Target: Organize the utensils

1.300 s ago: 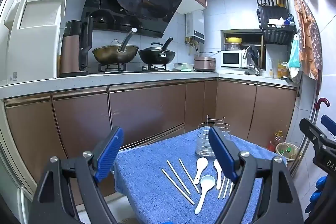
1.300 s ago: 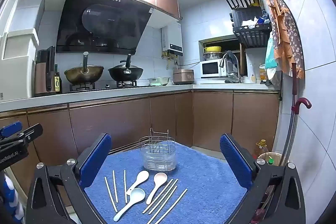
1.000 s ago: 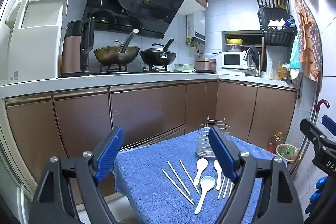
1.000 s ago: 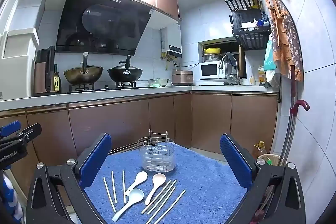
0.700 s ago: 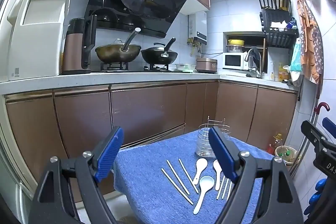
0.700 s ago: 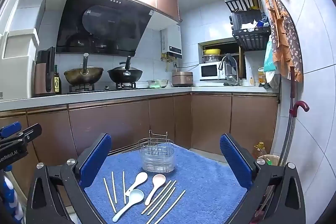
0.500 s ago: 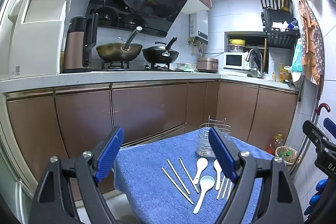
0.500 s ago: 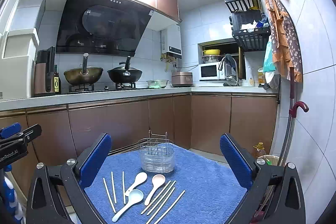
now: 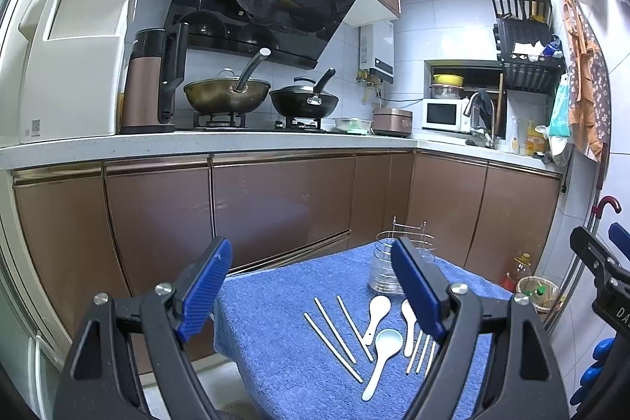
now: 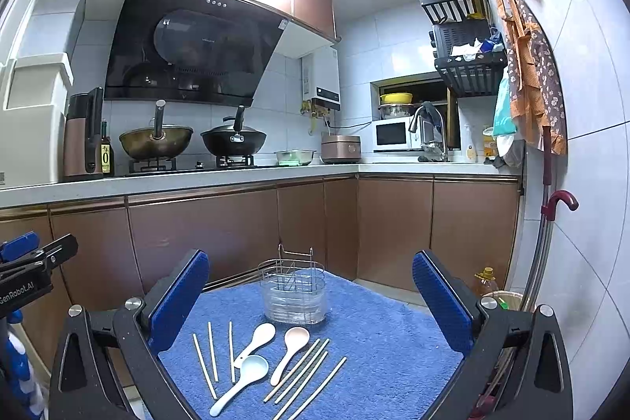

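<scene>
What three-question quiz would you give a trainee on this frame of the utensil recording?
1. True or false: the utensil holder already has a spoon standing in it.
2. How many spoons lie on the blue towel?
3. Multiple choice: the left gripper and right gripper are A) both open and holding nothing, B) both shut on chopsticks, C) one open, one shut on a spoon.

Key
1. False: the holder looks empty.
2. Three, all lying flat in front of the holder, with chopsticks on either side.
3. A.
</scene>
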`<act>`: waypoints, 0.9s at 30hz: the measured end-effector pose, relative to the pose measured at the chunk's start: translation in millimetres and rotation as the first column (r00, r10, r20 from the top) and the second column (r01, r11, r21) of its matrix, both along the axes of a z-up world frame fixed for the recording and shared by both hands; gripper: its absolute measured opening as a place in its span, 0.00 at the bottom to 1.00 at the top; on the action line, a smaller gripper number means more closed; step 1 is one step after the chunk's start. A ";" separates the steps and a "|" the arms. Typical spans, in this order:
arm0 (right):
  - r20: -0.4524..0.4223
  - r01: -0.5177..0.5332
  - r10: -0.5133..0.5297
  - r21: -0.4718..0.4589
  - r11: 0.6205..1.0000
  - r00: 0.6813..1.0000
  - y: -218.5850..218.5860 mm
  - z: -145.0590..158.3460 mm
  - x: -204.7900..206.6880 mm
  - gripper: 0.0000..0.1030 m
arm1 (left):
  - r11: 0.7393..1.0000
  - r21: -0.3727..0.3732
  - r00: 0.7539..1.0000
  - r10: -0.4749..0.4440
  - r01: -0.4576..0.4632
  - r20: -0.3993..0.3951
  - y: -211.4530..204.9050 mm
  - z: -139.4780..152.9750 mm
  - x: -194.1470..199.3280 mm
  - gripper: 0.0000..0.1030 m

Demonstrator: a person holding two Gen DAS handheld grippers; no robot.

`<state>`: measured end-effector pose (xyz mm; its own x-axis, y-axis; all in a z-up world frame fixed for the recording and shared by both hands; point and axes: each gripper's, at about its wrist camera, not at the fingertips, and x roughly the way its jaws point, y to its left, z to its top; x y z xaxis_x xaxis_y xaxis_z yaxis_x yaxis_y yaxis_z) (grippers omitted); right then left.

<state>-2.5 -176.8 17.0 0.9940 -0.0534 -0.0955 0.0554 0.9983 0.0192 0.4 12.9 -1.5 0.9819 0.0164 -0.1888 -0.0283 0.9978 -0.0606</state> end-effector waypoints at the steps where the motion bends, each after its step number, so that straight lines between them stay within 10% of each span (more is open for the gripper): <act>1: 0.001 0.001 -0.001 -0.001 1.000 1.000 0.1 -0.1 -0.1 1.00 | 1.000 -0.001 1.000 0.000 0.000 0.000 0.5 0.0 0.2 0.80; 27: 0.057 0.006 -0.009 0.053 0.999 0.998 -7.4 1.1 -6.3 1.00 | 1.000 0.002 1.000 0.005 -0.005 0.011 -1.6 -1.9 -2.4 0.80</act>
<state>-8.8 -184.2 18.1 0.9975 -0.0574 -0.0414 0.0604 0.9953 0.0753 -2.0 11.3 -3.4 0.9838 0.0216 -0.1779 -0.0325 0.9978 -0.0585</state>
